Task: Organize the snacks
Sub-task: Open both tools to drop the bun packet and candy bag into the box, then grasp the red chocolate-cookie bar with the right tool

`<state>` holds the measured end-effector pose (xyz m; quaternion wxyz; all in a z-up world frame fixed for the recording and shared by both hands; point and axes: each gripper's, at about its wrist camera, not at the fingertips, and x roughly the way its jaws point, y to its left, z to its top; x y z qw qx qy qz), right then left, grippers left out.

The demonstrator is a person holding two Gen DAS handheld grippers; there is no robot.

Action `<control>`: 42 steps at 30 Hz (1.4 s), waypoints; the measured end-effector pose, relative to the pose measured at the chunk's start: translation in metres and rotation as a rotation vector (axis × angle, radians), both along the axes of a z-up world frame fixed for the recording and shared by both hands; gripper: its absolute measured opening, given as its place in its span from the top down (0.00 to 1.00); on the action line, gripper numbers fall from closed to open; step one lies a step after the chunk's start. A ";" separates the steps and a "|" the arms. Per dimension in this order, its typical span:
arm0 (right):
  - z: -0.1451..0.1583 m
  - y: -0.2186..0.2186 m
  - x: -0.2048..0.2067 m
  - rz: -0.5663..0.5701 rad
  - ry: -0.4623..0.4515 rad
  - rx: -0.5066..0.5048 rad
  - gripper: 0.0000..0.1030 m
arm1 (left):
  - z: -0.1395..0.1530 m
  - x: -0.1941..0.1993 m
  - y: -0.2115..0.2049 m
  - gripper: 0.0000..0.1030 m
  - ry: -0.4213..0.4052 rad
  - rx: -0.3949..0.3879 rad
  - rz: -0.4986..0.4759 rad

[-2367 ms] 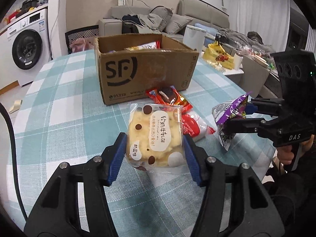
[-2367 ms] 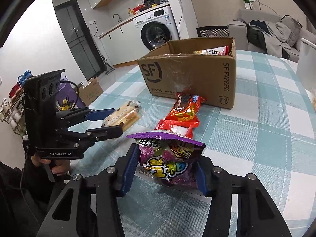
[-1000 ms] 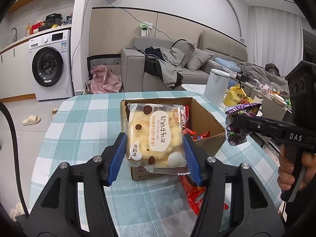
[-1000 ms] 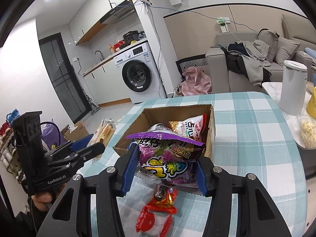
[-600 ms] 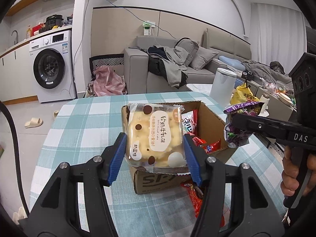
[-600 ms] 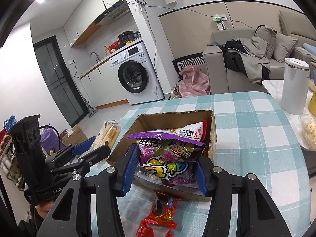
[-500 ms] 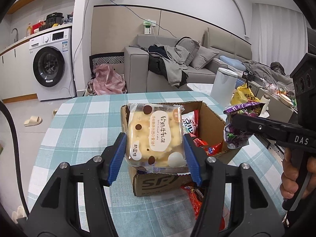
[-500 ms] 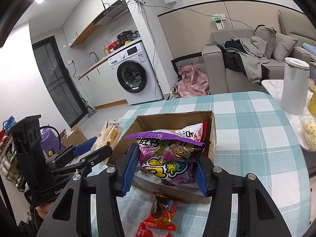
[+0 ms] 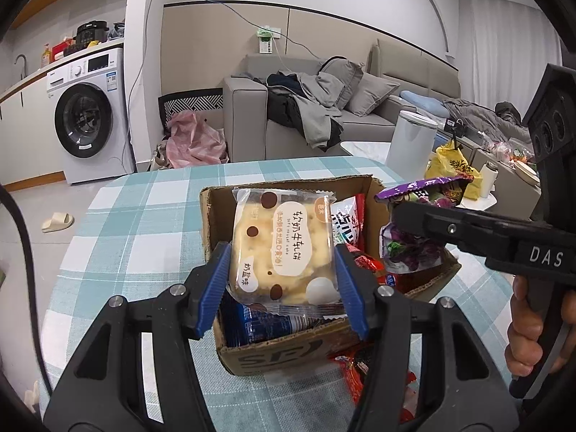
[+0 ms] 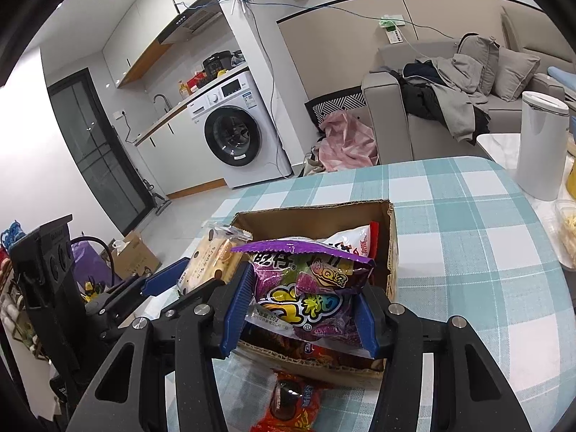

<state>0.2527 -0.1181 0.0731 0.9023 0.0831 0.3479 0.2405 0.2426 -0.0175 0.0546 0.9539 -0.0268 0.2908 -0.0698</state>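
Note:
My left gripper (image 9: pixel 282 280) is shut on a yellow cracker pack (image 9: pixel 284 248) and holds it over the open cardboard box (image 9: pixel 288 354). My right gripper (image 10: pixel 300 315) is shut on a purple candy bag (image 10: pixel 306 288) and holds it over the same box (image 10: pixel 392 237), to the right of the left gripper (image 10: pixel 172 280). The purple bag also shows in the left wrist view (image 9: pixel 417 223). The box holds a white and red bag (image 9: pixel 347 226), a blue pack (image 9: pixel 259 324) and red wrappers (image 9: pixel 367 262).
Red snack packs (image 10: pixel 291 403) lie on the teal checked tablecloth (image 10: pixel 468 216) in front of the box. A white canister (image 10: pixel 541 144) and a food tub (image 10: pixel 568 230) stand at the table's right. A sofa and a washing machine are behind.
Both grippers lifted their snacks off the table and carried them forward; they now hang over the open box and are lower and closer to it than half a second ago.

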 end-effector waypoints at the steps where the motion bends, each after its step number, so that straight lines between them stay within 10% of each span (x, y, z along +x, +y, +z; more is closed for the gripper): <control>1: -0.002 0.000 0.002 -0.002 0.005 0.002 0.49 | -0.002 0.003 -0.001 0.47 0.006 0.002 0.000; 19: -0.005 0.006 0.011 -0.013 -0.018 -0.044 0.38 | -0.024 0.021 -0.006 0.46 0.024 0.028 0.006; 25: 0.004 -0.003 -0.008 -0.003 -0.062 -0.081 0.23 | -0.019 0.007 0.000 0.21 0.010 0.002 0.003; 33: 0.009 -0.014 -0.038 0.035 -0.062 -0.092 0.00 | -0.010 -0.028 0.006 0.15 0.027 -0.024 0.015; 42: -0.002 -0.014 -0.062 0.039 -0.025 -0.161 0.00 | 0.001 -0.071 0.013 0.01 -0.006 -0.004 0.043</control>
